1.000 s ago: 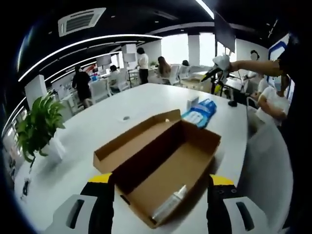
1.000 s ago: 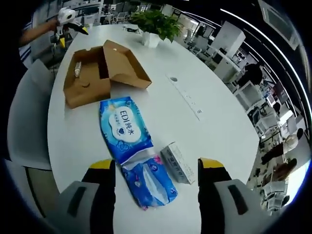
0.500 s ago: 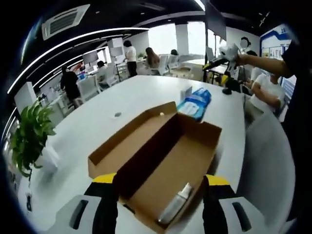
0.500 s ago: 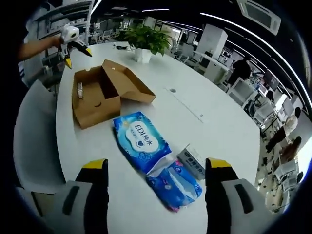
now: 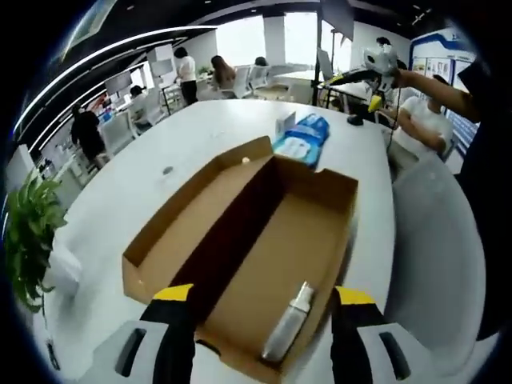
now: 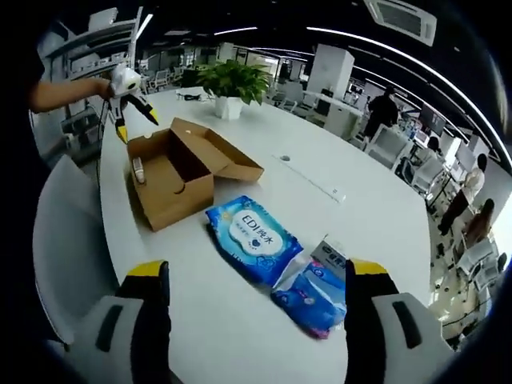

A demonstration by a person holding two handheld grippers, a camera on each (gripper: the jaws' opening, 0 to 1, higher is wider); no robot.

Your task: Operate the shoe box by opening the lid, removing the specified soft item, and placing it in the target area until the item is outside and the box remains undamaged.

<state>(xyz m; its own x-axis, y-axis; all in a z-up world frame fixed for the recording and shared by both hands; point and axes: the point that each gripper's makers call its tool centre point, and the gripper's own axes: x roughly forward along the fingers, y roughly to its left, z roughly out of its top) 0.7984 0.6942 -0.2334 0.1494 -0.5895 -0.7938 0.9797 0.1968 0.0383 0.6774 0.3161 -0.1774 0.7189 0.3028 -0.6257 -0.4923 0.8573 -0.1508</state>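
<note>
The brown cardboard shoe box point(image 5: 264, 232) lies open on the white table, its lid point(image 5: 192, 220) folded out flat to the left. A small clear bottle point(image 5: 288, 324) lies in the box's near end. My left gripper point(image 5: 263, 297) hovers open just over that end, one jaw on each side of the bottle. In the right gripper view the box point(image 6: 172, 172) sits at the left with the left gripper point(image 6: 134, 120) above it. A blue wet-wipes pack point(image 6: 252, 238) and a second soft blue pack point(image 6: 316, 290) lie on the table ahead of my open right gripper point(image 6: 256, 272), untouched.
A small white carton point(image 6: 330, 254) stands beside the blue packs. A potted plant point(image 6: 232, 80) is at the table's far end. A white chair point(image 6: 68, 232) is pushed up to the table edge. Several people sit and stand at desks beyond the table.
The left gripper has come closer and lower over the box, so the bottle looks larger. The right gripper has drawn back from the blue packs. The things on the table have not moved.
</note>
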